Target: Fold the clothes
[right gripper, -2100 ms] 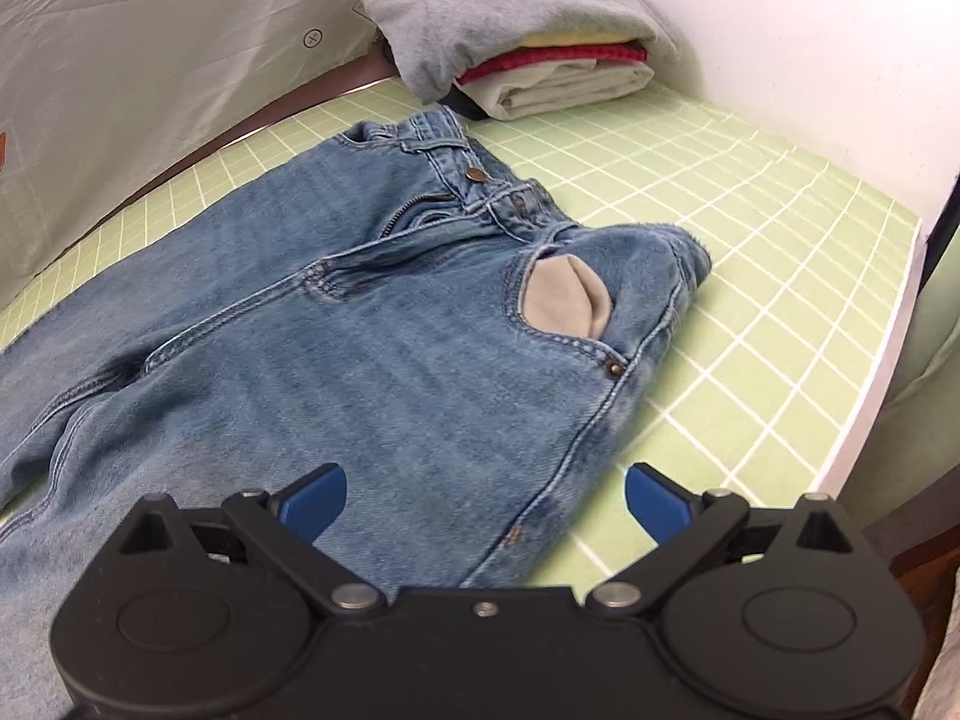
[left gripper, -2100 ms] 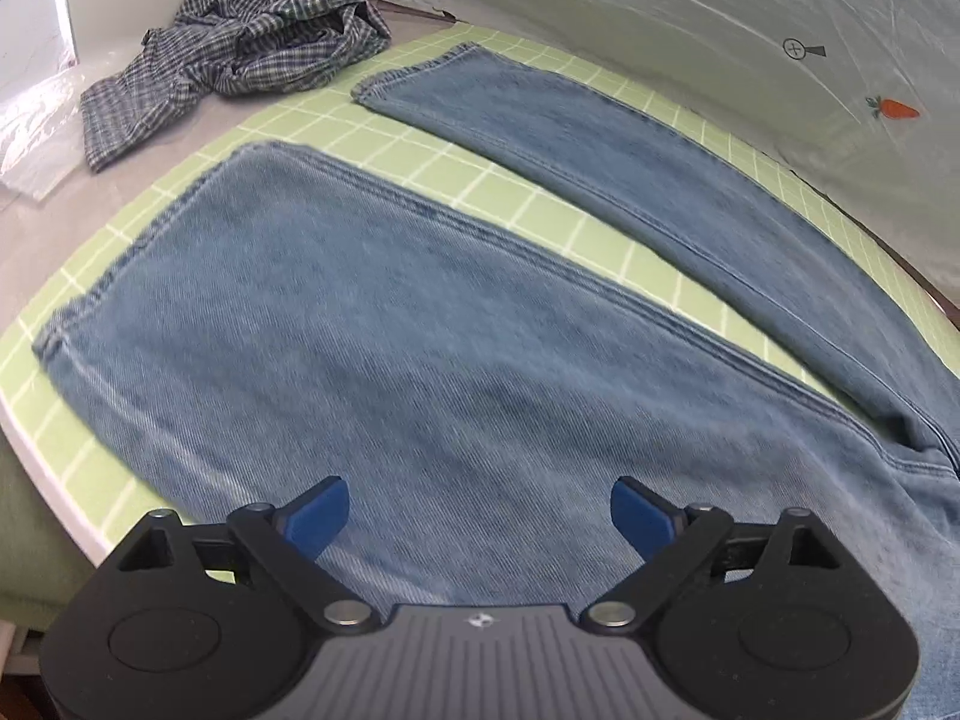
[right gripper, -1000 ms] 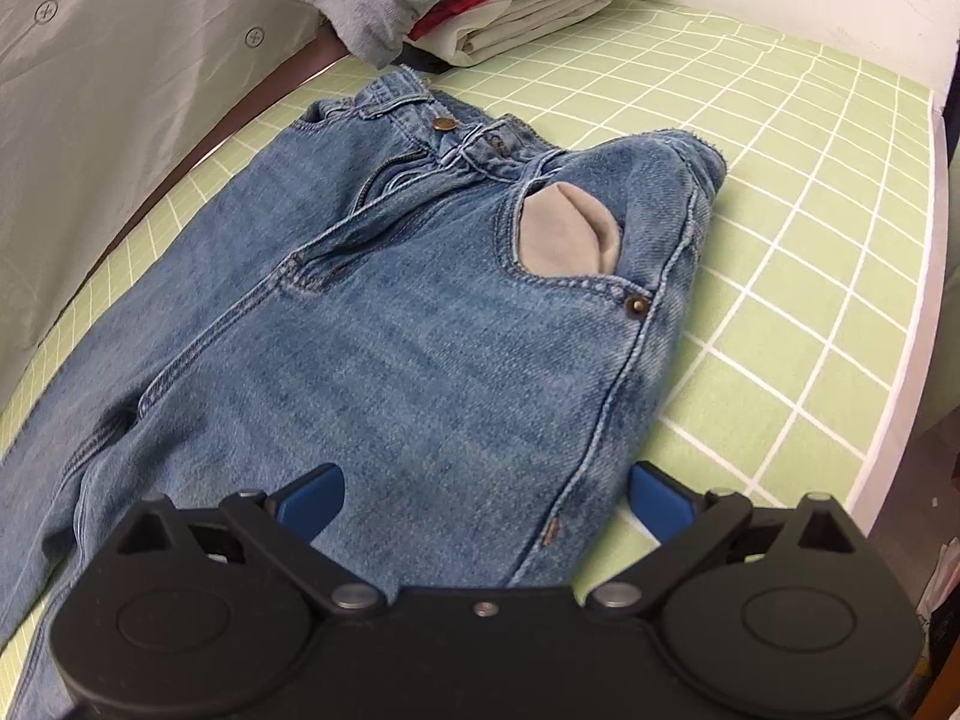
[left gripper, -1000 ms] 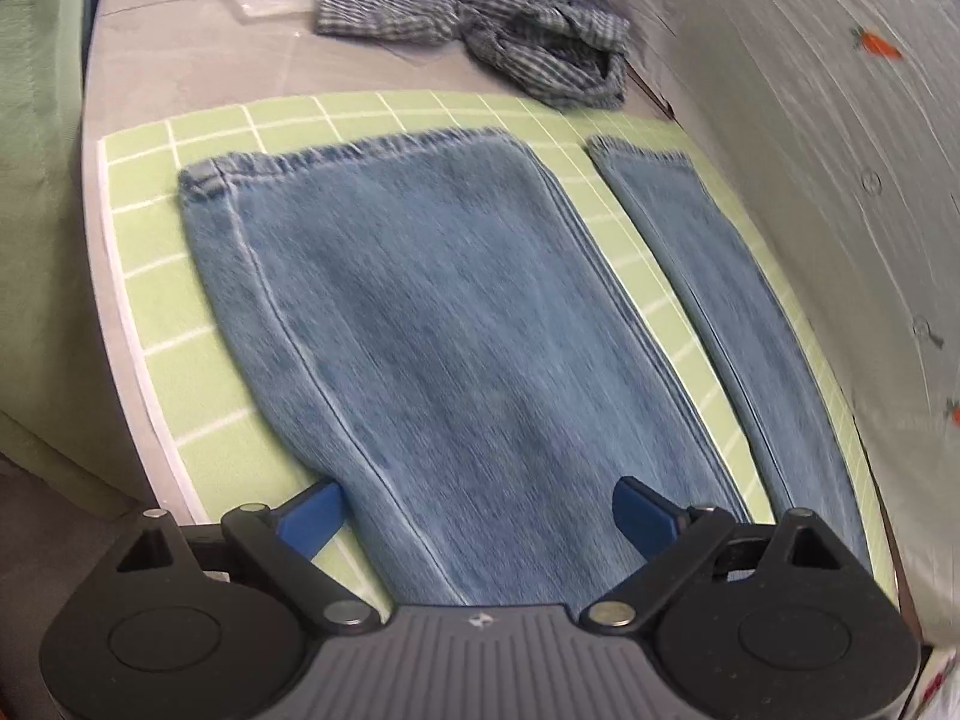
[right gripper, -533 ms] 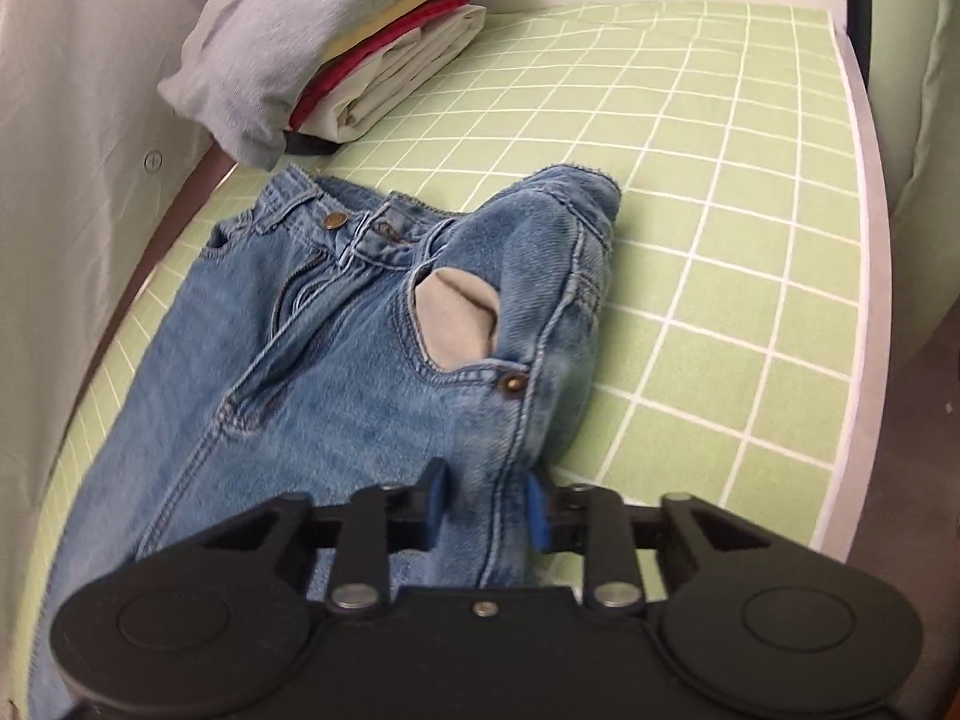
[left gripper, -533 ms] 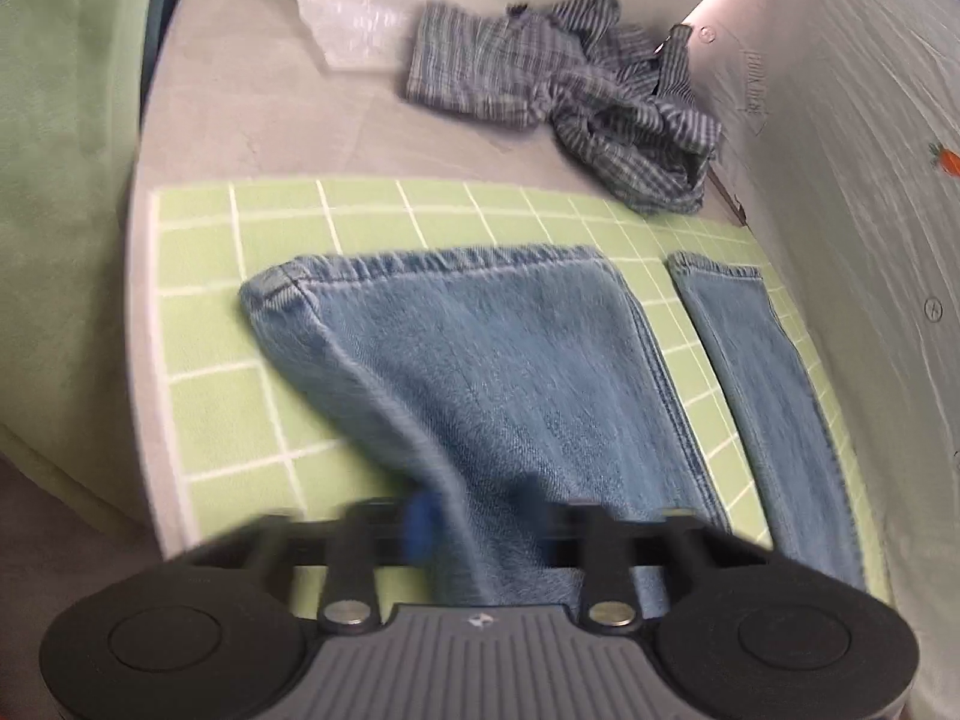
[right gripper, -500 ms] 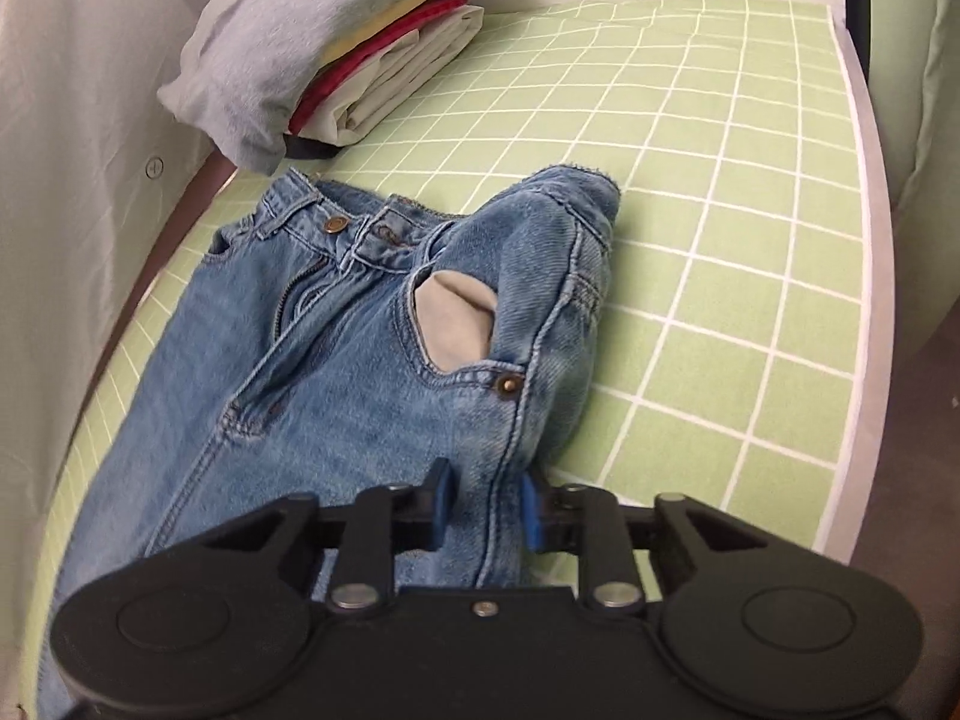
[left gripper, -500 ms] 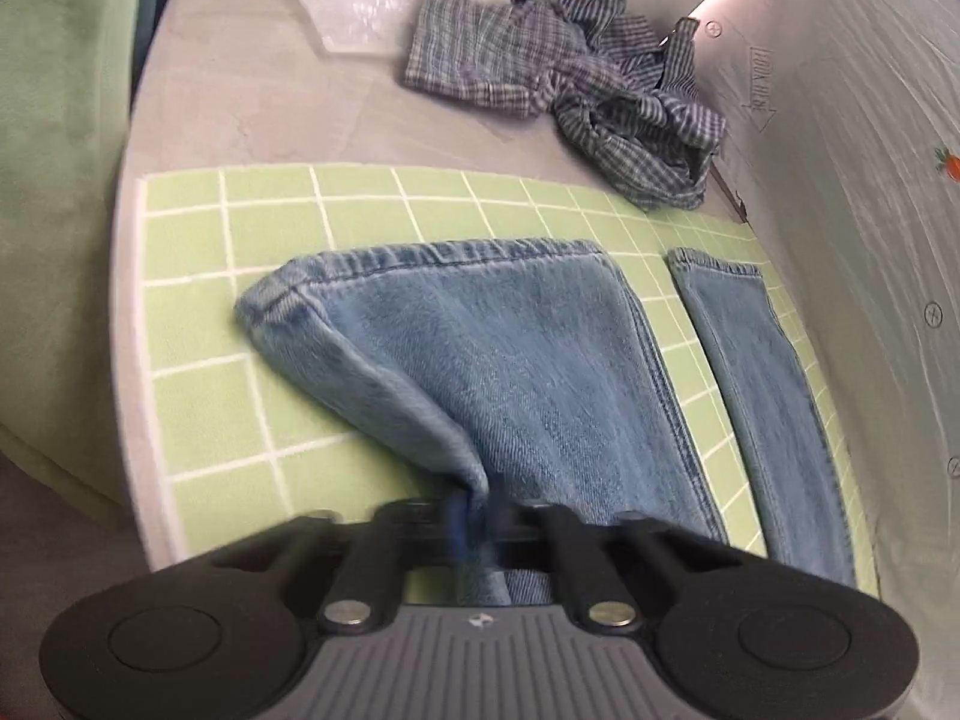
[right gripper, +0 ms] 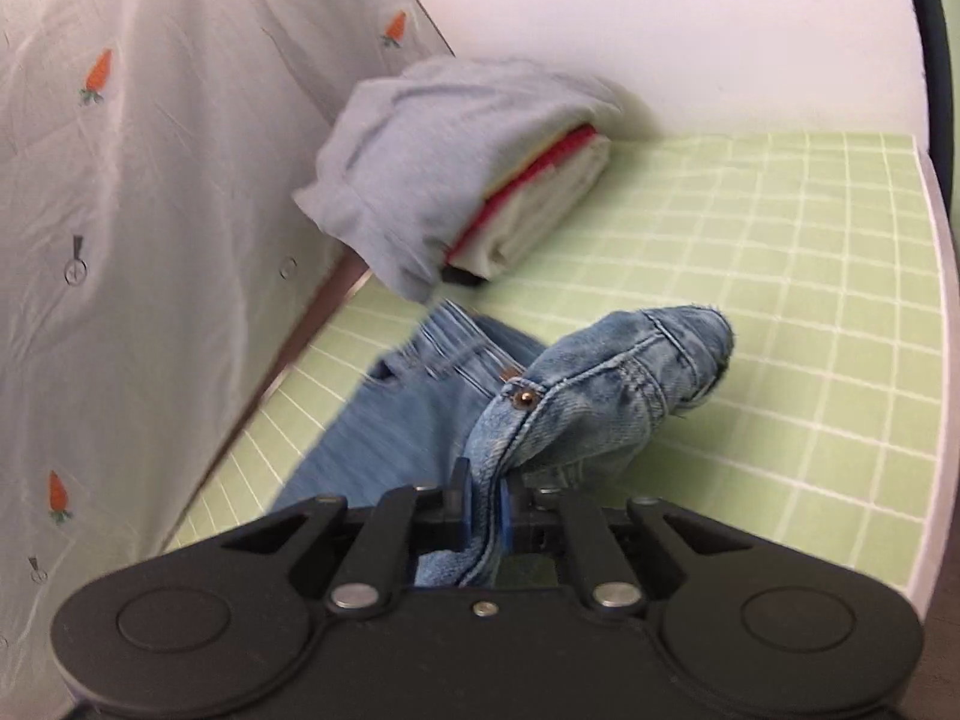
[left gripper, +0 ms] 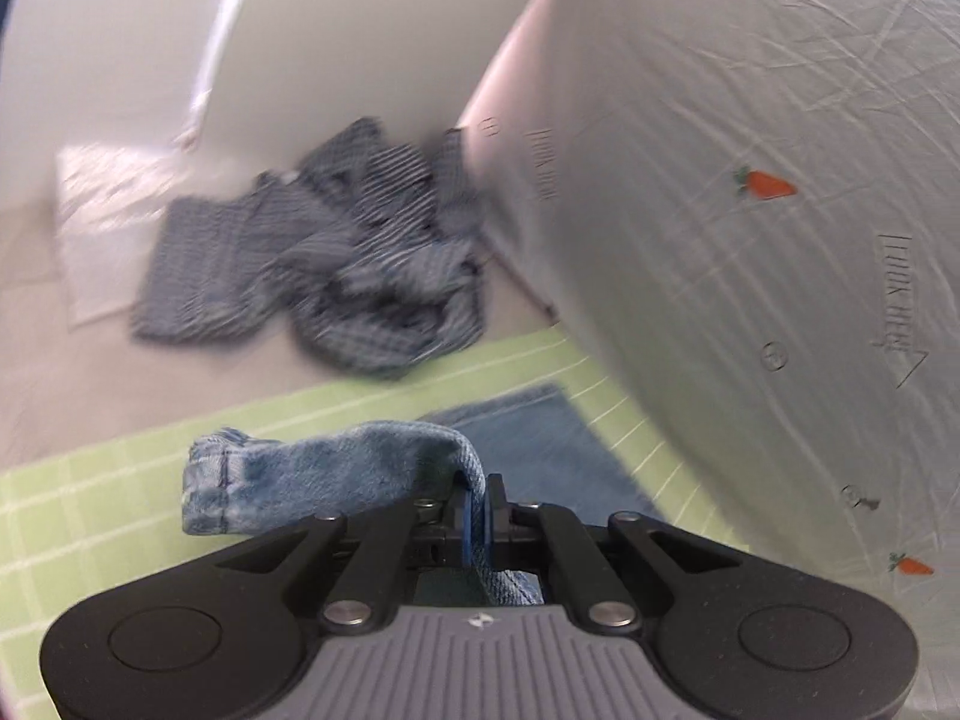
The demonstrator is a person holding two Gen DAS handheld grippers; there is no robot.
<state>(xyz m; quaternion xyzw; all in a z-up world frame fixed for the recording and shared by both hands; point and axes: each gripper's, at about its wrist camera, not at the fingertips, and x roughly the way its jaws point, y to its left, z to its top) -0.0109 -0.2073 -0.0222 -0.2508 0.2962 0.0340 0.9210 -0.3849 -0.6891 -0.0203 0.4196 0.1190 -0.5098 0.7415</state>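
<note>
Left gripper (left gripper: 477,513): clamped tight on a fold of denim, blue pads pressed against the cloth from both sides.
Right gripper (right gripper: 483,510): jaws closing, already narrow, with the side seam of the denim pinched between the blue pads.
Jeans (left gripper: 336,474): near leg end raised off the mat in the left grip, hem drooping to the left; in the right wrist view (right gripper: 606,396), hip corner with a copper rivet lifted and curled over, waistband sagging toward the mat.
Other leg (left gripper: 540,444): flat on the mat, just past the raised hem, close to the sheet.
Rest of jeans: fly and far hip lying flat on the mat beyond the lifted corner, blurred.
Green grid mat (right gripper: 810,276): under the jeans, white lines, white edge along the right side.
Checked shirt (left gripper: 336,264): crumpled heap on the pale table beyond the mat's end, well apart from the jeans, blurred.
Folded stack (right gripper: 474,168): grey garment on top, red and cream layers beneath, at the mat's far corner against the wall, near the waistband but apart from it.
Carrot-print sheet (right gripper: 138,180): pale, creased, standing along the far side of the mat.
</note>
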